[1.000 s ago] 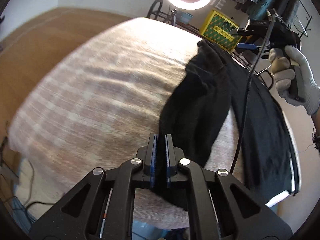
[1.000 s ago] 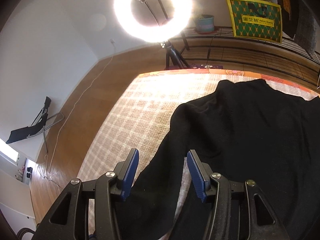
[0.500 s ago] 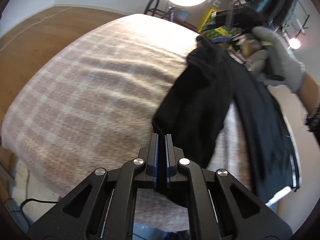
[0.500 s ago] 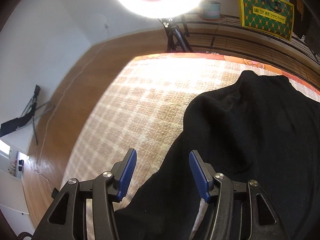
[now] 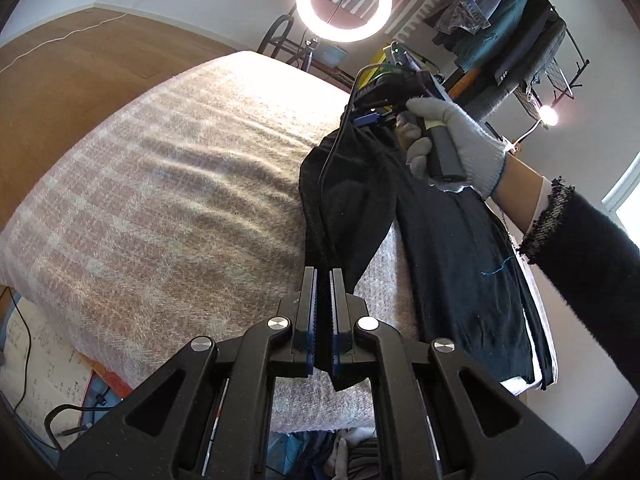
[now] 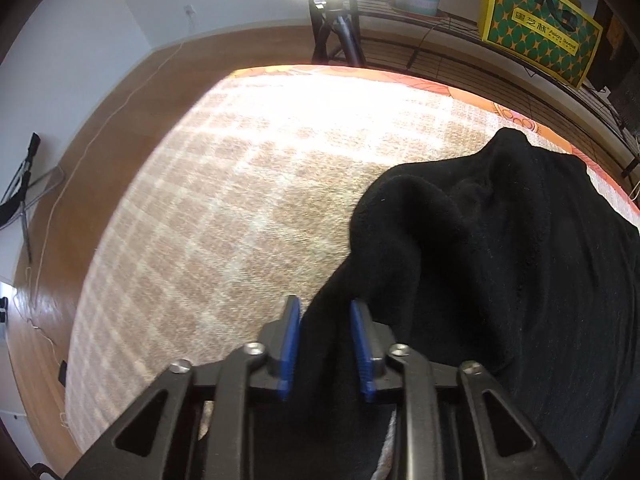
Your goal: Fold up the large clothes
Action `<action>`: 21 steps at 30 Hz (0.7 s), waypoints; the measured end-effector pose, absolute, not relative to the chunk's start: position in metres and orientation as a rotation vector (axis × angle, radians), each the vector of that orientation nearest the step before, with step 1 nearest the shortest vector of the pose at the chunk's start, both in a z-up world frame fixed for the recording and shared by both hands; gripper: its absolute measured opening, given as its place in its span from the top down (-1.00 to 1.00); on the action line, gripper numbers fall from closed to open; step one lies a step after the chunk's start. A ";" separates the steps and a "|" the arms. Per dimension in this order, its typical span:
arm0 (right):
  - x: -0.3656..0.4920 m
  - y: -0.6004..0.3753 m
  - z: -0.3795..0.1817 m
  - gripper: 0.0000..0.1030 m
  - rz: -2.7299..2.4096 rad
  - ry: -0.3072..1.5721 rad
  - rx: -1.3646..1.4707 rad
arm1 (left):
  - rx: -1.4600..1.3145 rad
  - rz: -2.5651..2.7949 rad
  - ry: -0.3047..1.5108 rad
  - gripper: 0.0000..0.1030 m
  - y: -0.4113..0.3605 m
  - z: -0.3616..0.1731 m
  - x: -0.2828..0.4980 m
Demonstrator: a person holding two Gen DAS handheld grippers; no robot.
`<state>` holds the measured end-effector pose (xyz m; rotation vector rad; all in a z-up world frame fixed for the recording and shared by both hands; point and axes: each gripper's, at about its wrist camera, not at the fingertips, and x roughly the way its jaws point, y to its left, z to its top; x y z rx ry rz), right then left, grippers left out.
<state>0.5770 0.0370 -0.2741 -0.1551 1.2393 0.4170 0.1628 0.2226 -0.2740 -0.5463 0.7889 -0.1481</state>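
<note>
left gripper [image 5: 323, 280]: black frame, blue pads, silver screws | right hand [image 5: 452, 140]: grey knit glove, black fuzzy sleeve [image 5: 592, 248]

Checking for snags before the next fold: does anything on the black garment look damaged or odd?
One oddity: a loose blue thread lies on the black garment near the sleeved arm. No tear or spill shows.

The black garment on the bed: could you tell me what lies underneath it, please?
Under the black garment lies a beige checked blanket, with an orange patterned sheet showing at the far edge. Whatever lies directly beneath the cloth is hidden.
</note>
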 end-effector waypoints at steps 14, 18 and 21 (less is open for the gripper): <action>0.579 -0.037 -0.234 0.86 0.551 1.228 0.139 | -0.399 -0.208 0.777 0.95 0.183 -0.243 0.152; 0.569 -0.010 -0.234 -0.19 0.631 1.249 0.126 | -0.405 -0.201 0.777 0.95 0.183 -0.243 0.152; 0.559 0.027 -0.248 -0.02 0.624 1.286 0.029 | -0.411 -0.188 0.775 0.95 0.186 -0.242 0.152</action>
